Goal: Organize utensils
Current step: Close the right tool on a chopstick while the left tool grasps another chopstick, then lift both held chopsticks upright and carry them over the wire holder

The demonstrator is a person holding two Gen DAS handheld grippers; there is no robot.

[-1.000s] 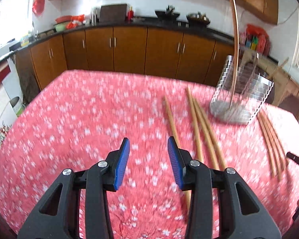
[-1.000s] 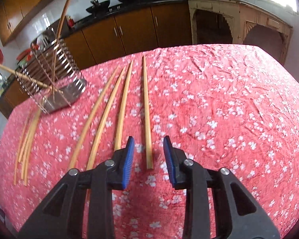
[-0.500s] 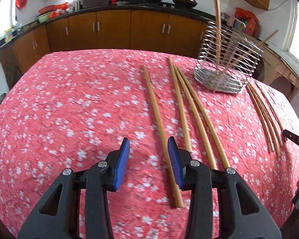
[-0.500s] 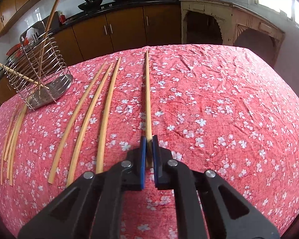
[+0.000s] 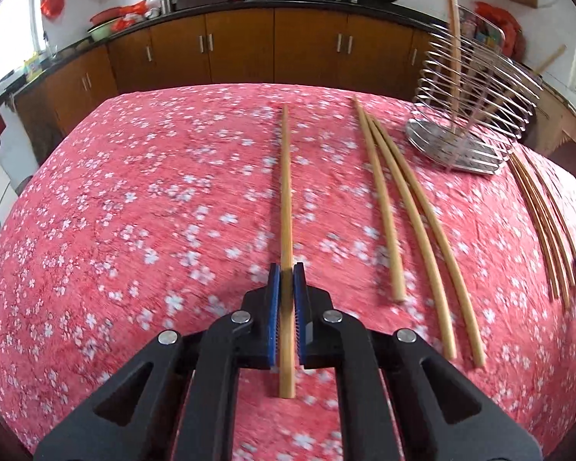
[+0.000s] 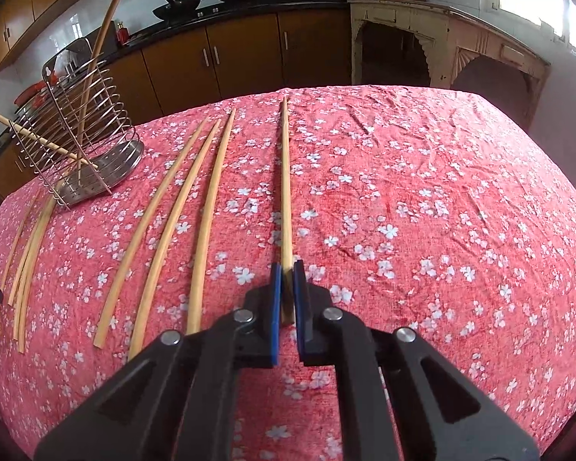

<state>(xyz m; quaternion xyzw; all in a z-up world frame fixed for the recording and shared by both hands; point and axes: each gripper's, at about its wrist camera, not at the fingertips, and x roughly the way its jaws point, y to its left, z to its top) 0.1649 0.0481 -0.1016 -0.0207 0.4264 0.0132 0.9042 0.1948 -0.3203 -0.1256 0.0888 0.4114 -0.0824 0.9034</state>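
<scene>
Long pale wooden chopstick (image 5: 286, 192) lies flat on the red flowered tablecloth (image 5: 134, 211), running near to far, with its near end clamped in the left gripper (image 5: 287, 269). The jaws have just closed on it, and a short tail sticks out behind the pads. The right gripper (image 6: 287, 267) is also closed, pinching the very near end of a similar chopstick (image 6: 285, 192) (cannot tell how the two views line up).

Three more loose chopsticks (image 5: 414, 223) lie just beside it, a bundle of thinner sticks (image 5: 541, 223) lies further out, and a silver wire utensil rack (image 5: 476, 115) stands at the far side with sticks leaning in it.

Risks:
- The end grip leaves a long lever, so the stick will likely droop or swivel in the pads on lift.
- The right gripper's thin bite could slip off.
- A swinging far tip could snag the rack wires, tip the rack or miss the opening.
</scene>
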